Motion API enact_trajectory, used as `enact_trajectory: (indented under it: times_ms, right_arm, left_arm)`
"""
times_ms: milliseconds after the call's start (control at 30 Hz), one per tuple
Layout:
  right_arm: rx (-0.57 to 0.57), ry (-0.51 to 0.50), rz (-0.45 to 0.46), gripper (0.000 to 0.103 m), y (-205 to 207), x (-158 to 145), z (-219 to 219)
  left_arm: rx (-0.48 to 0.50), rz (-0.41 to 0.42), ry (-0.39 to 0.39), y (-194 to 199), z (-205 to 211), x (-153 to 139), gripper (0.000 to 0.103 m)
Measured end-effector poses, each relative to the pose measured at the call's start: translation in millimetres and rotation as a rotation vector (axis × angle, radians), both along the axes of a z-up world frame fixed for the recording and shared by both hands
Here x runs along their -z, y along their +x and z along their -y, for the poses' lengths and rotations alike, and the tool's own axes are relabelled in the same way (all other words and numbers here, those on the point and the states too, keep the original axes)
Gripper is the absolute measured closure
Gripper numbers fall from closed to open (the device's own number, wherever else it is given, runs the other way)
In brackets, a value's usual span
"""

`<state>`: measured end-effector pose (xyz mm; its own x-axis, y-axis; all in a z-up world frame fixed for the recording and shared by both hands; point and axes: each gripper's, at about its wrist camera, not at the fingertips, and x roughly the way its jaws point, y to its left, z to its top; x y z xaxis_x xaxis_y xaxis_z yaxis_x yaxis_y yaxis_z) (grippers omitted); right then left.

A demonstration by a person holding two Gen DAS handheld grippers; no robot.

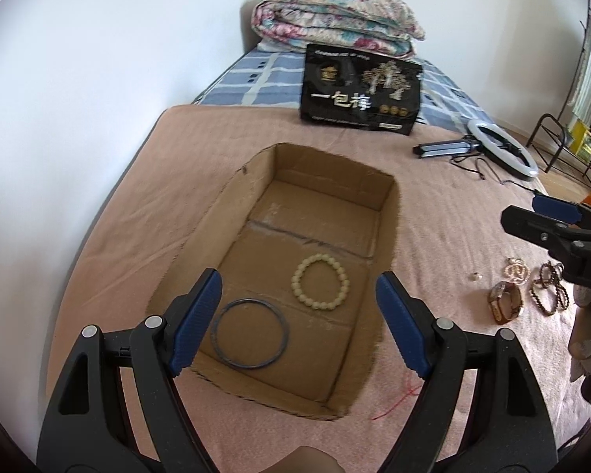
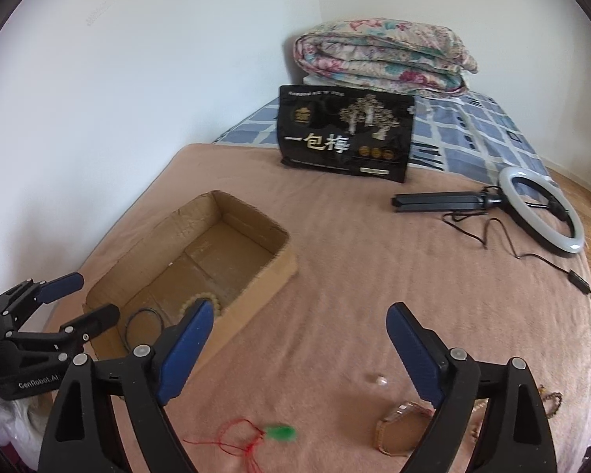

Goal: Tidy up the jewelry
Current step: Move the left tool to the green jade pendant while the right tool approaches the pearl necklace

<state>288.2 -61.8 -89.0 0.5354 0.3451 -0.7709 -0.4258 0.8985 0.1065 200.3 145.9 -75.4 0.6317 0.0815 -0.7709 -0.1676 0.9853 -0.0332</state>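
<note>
Left gripper (image 1: 297,315) hangs over the cardboard box (image 1: 201,232), jaws wide, nothing btwn them. Straight below: box floor w/ dark ring (image 1: 249,334) and pale bead bracelet (image 1: 321,283), rest of floor bare. Box walls are low, top open, so entry from above is clear.

Right gripper (image 2: 299,345) is over bare blanket (image 2: 354,244), jaws wide apart. Ahead of it lies open room up to the black bag (image 2: 344,134) and ring light (image 2: 541,209) w/ its cord. Near its tips: small clear bead (image 2: 379,379), watch (image 2: 402,427), red string w/ green pendant (image 2: 256,435). Box wall to its left.
</note>
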Motion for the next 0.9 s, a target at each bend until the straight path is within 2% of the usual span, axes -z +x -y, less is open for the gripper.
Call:
enact_trajectory:
  times_ms: [267,467,600,900]
  right_arm:
    - [0.089,0.034,-0.01,0.01,-4.9,-12.4,74.2]
    - [0.183,0.05,-0.043,0.01,-5.8,-0.7,125.5]
    - [0.212,0.058,-0.098,0.011,-5.3,16.1,141.4]
    - [0.167,0.024,-0.153,0.015,-10.5,39.0,146.6]
  left_arm:
    - [0.102,0.02,-0.023,-3.0,39.1,-7.4,0.02]
    - [0.161,0.001,-0.032,-2.3,66.7,-3.0,0.02]
    - [0.203,-0.016,-0.026,-1.6,84.4,3.3,0.02]
    - [0.287,-0.088,-0.028,-2.0,117.8,29.9,0.026]
